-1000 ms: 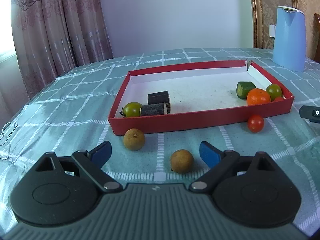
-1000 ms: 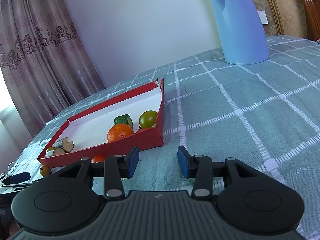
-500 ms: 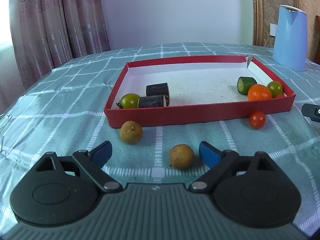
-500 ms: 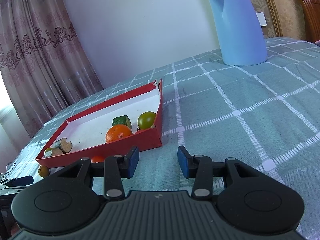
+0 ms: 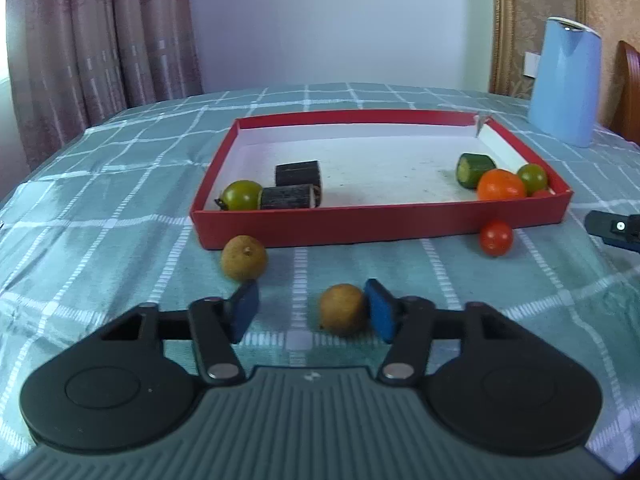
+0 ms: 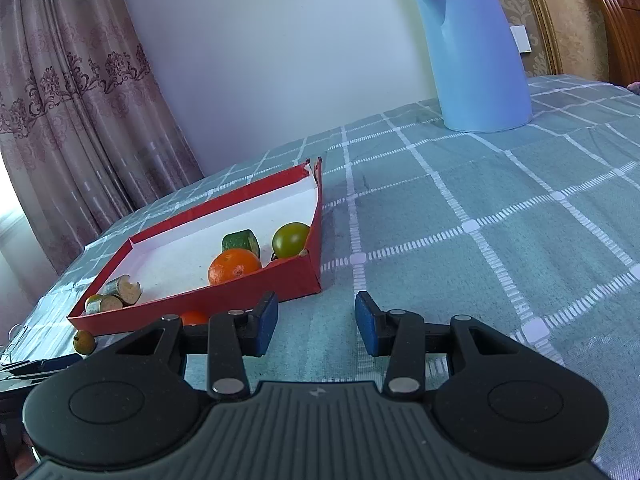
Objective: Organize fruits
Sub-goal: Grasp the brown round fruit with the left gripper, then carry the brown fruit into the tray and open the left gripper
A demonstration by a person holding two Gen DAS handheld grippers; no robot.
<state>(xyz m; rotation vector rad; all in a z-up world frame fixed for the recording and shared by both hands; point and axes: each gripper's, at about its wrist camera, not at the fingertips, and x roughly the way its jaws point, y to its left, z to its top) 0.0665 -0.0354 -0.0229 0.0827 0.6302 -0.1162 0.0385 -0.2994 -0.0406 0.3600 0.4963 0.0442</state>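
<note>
A red tray [image 5: 360,224] holds a green tomato [image 5: 241,195], two dark cylinder pieces [image 5: 298,173], a cucumber piece [image 5: 474,169], an orange [image 5: 500,186] and another green tomato [image 5: 532,178]. On the cloth in front lie two brown longans [image 5: 244,258] [image 5: 342,309] and a red tomato [image 5: 496,238]. My left gripper [image 5: 312,312] is open, its jaws half closed around the nearer longan, right pad touching it. My right gripper [image 6: 316,324] is open and empty over the cloth right of the tray [image 6: 240,292].
A blue jug [image 5: 564,88] [image 6: 476,52] stands at the back right of the table. Curtains hang at the left. The right gripper's tip [image 5: 612,228] shows at the right edge of the left wrist view. The checked cloth [image 6: 500,220] stretches right of the tray.
My left gripper has moved forward and narrowed its jaws around the nearer longan. My right gripper has hardly moved.
</note>
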